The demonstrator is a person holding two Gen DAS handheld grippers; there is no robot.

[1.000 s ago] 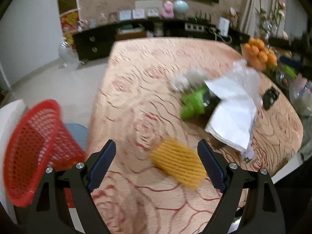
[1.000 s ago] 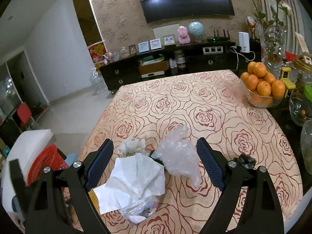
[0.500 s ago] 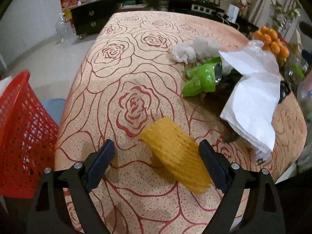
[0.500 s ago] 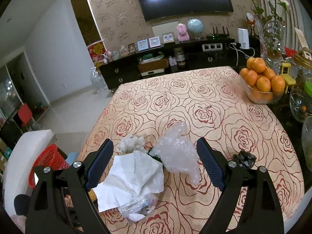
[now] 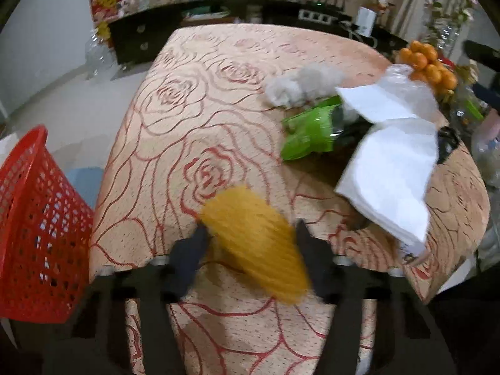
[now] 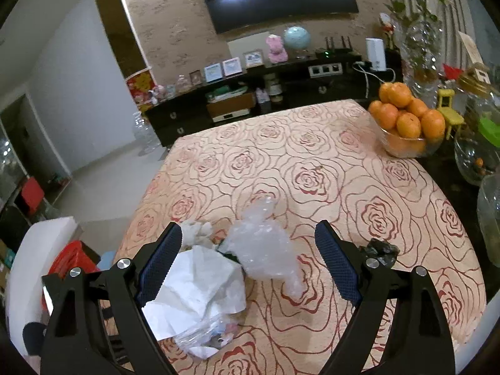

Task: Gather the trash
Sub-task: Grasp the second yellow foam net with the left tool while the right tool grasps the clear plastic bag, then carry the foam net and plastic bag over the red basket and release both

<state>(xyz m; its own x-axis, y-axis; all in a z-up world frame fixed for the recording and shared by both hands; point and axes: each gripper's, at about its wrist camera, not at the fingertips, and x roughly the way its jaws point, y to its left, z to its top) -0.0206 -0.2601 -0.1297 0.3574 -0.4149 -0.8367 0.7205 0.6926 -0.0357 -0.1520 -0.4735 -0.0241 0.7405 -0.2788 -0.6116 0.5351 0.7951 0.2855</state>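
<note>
The left hand-held gripper [image 5: 250, 240] has just been closing its jaws, and the yellow foam net [image 5: 254, 243] lies between them: the pads sit against its two sides, pinching it. The net is a ribbed, mesh-like sleeve of bright yellow-orange, oval, blurred in the left wrist view, lying slantwise on the table [image 5: 187, 125] at about 6 o'clock of that view. The table wears a peach cloth with red rose outlines.

Other trash lies at 2 to 3 o'clock from the net: a green wrapper [image 5: 309, 131], crumpled and glossy; a white paper sheet [image 5: 393, 172], folded and lifted at its edges; a crumpled tissue [image 5: 300, 84] beyond the wrapper. A red basket [image 5: 28, 218] with a lattice wall stands off the table's edge at 9 o'clock.

The right hand-held gripper [image 6: 250, 265] has its jaws wide apart, pressing on nothing; a clear plastic bag [image 6: 262, 247], crinkled and cloudy, lies between them. A small black scrap [image 6: 379, 250] lies just beyond the right finger. A bowl of oranges [image 6: 403, 125] stands at 1 o'clock.
</note>
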